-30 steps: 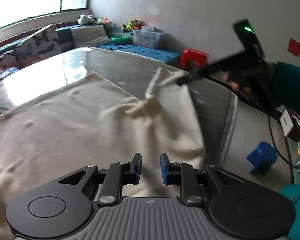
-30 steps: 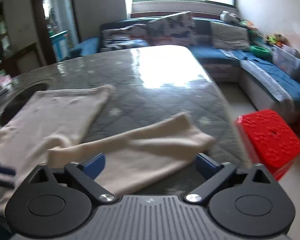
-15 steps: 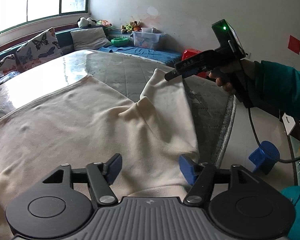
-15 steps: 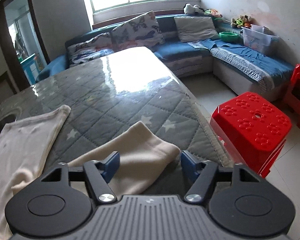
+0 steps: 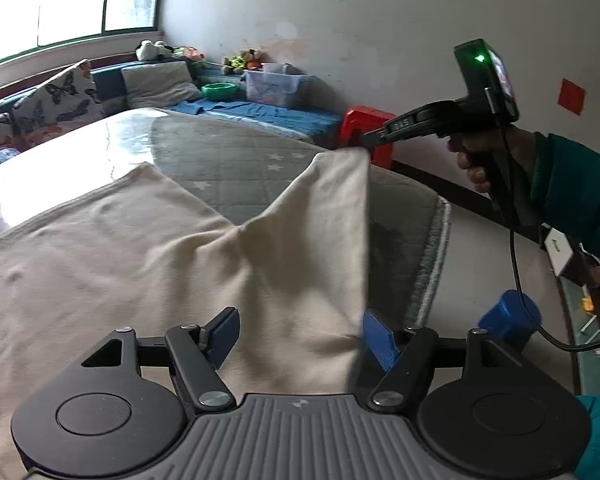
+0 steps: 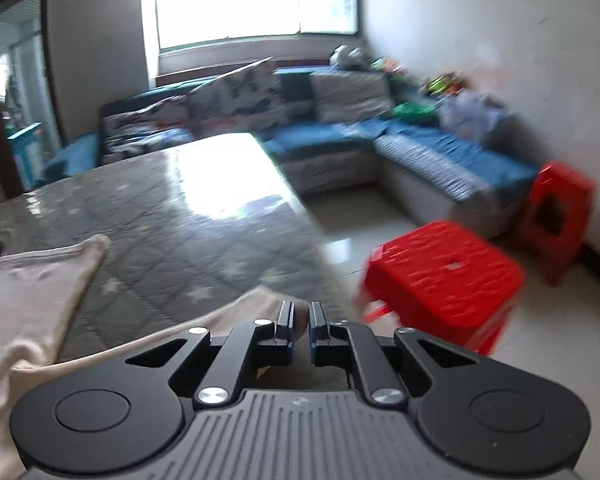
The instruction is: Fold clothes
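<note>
A cream garment (image 5: 132,248) lies spread on the grey quilted table (image 5: 236,168). Its right sleeve (image 5: 332,208) is lifted off the table. My right gripper (image 6: 300,326) is shut on the sleeve's end (image 6: 256,300); in the left wrist view it (image 5: 360,142) holds the cloth tip up in the air. My left gripper (image 5: 300,338) is open, low over the garment's near edge, with the sleeve's lower part between its blue pads (image 5: 380,340). The rest of the garment (image 6: 32,288) shows at the left of the right wrist view.
A red stool (image 6: 444,276) stands on the floor by the table's right edge, a second red stool (image 6: 560,208) by the wall. A blue sofa (image 6: 420,148) with cushions runs along the back. A blue cup (image 5: 508,318) sits on the floor.
My right gripper closed on the sleeve end and lifted it up. My left gripper opened wide from nearly shut and stayed at the garment's near edge.
</note>
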`<state>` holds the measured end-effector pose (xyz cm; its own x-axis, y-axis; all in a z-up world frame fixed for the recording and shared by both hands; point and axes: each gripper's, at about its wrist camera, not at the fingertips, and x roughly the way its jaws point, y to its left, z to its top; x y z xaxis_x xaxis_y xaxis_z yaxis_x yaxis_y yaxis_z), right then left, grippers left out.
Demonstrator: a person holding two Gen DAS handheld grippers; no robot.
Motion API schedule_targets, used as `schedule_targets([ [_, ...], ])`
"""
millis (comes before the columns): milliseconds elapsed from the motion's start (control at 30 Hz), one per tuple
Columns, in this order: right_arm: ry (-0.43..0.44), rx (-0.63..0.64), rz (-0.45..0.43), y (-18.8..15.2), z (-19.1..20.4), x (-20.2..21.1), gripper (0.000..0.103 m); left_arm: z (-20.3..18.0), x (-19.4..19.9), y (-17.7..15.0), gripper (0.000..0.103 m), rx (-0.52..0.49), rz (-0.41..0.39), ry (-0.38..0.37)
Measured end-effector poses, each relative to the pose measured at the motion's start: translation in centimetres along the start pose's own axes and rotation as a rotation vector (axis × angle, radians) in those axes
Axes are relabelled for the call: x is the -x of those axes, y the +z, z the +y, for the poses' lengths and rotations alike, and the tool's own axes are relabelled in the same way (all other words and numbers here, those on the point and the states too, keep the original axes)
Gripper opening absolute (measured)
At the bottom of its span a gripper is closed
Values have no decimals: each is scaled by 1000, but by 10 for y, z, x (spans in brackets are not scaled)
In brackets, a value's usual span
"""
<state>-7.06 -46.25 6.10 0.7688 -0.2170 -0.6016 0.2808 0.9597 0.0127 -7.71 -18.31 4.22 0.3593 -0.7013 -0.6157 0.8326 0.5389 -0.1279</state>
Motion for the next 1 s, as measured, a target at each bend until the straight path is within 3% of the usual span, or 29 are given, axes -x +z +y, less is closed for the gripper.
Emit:
schedule_targets([
  [133,-110,-2,12,-13,-9,12,4,-5,-4,-6,73,-8,18,-35],
  [233,-69,-40,41,-19,-16,8,10,-8,-3,-3,73,-21,11,-37],
  [267,-48,-56,45,-19,-17,7,18,-8,-3,-1,73,-23,8,-38],
  [300,-21,-76,46,-18,-17,6,36,-8,-3,1,73,-19,2,-38],
  [333,5,-96,44,-17,-17,4,43,-8,-3,3,73,-17,-1,-37],
  [500,82,-152,65,-16,-17,-16,45,-11,-8,6,73,-10,1,-34],
  [633,68,-120,74,-22,-13,-22,42,-13,-10,4,73,-10,14,-38],
  [700,77,-94,76,-23,-9,-21,16,-11,-9,5,73,-7,10,-35],
  [800,56,-56,71,-24,-2,-18,7,-8,-9,8,73,11,3,-29],
  [1000,-69,-12,18,-27,-2,9,4,-4,-11,9,76,39,-4,-49],
])
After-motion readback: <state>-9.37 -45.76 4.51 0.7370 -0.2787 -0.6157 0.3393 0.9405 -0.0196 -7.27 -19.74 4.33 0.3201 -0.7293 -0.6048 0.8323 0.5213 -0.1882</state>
